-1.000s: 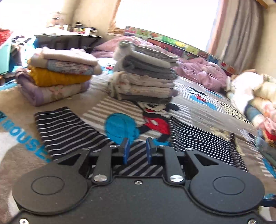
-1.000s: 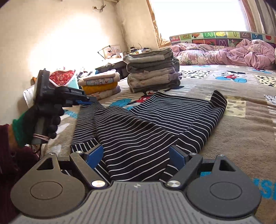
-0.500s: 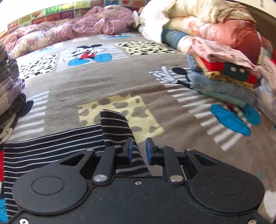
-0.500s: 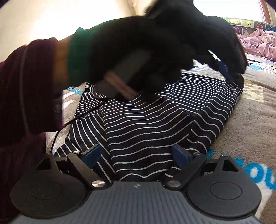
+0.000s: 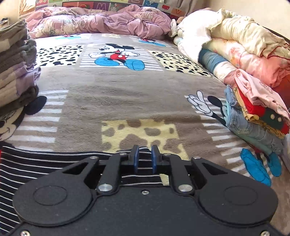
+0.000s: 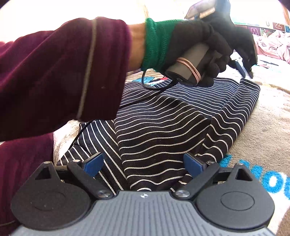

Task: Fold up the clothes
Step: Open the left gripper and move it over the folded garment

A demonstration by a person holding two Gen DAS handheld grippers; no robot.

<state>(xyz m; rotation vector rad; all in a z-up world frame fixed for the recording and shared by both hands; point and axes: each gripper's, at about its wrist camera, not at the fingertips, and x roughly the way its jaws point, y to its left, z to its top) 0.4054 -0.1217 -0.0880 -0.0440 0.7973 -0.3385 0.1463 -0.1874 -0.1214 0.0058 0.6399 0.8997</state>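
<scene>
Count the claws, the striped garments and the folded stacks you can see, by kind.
Claws: 2, left claw, right claw
Black striped garment: 1
Folded stack of grey clothes: 1
Unfolded clothes pile: 1
Total: 5

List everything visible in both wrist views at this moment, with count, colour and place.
striped garment: one, black with white stripes, partly folded on the blanket.
cartoon blanket: one, taupe with mouse prints, covering the bed.
folded stack: one, grey and lilac, left edge.
unfolded clothes heap: one, pink, red, denim, right edge.
bedding pile: cream and pink, above the heap.
purple quilt: one, far end.
alphabet board: one, multicoloured, behind the quilt.
cable: one, black, over the garment.
left tongs: narrow gap, at the garment's far corner.
right tongs: open, at the near edge.
left hand: black glove, green cuff, maroon sleeve.
</scene>
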